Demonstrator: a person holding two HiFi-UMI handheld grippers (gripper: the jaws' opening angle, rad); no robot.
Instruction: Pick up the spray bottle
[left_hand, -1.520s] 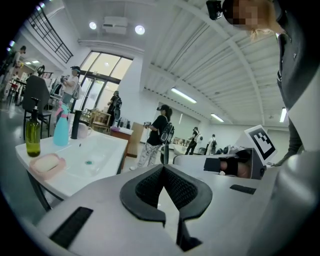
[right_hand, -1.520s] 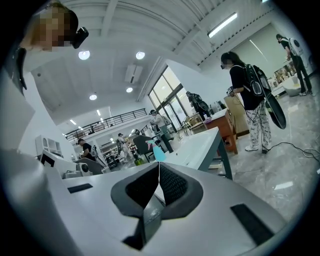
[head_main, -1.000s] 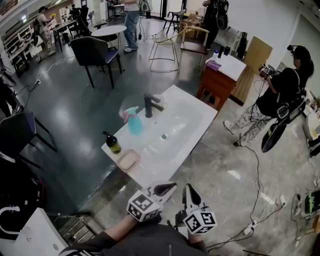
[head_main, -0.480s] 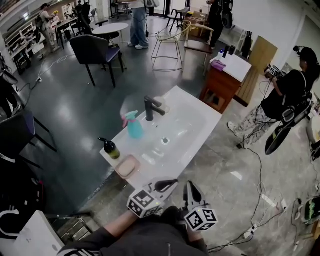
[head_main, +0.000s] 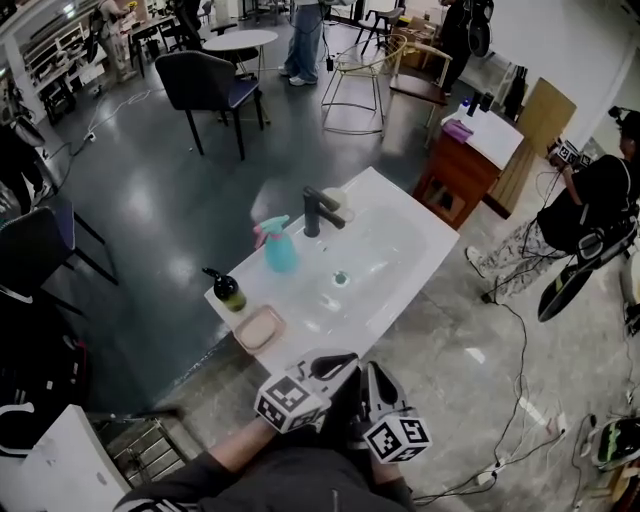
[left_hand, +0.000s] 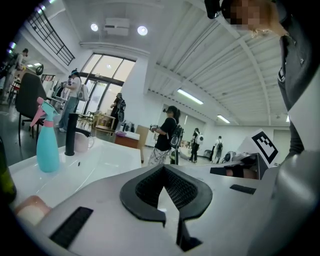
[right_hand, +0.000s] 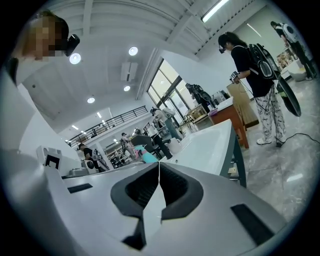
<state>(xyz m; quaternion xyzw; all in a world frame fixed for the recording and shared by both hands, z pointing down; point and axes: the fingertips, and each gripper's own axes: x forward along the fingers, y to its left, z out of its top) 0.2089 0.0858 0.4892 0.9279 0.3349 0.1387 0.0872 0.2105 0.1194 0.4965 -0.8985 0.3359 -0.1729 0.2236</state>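
The teal spray bottle (head_main: 280, 246) with a pink trigger stands upright on the back left of the white sink (head_main: 400, 262), beside the black faucet (head_main: 318, 210). Both grippers are held low in front of the sink's near edge, well short of the bottle. My left gripper (head_main: 336, 363) is shut with nothing in it. My right gripper (head_main: 374, 376) is beside it, also shut and empty. In the left gripper view the spray bottle (left_hand: 47, 141) is at the far left, past the shut left gripper (left_hand: 162, 169). In the right gripper view the spray bottle (right_hand: 148, 157) peeks just above the shut right gripper (right_hand: 159, 165).
A dark soap dispenser (head_main: 228, 290) and a pink soap dish (head_main: 258, 328) sit at the sink's near left corner. A mug (left_hand: 83, 142) stands behind the faucet. A wooden cabinet (head_main: 455, 175) and a person (head_main: 585, 205) are to the right. Cables (head_main: 520, 400) lie on the floor.
Both grippers have moved slightly forward towards the sink, staying shut. The sink and bottle sit a little lower and nearer in the head view.
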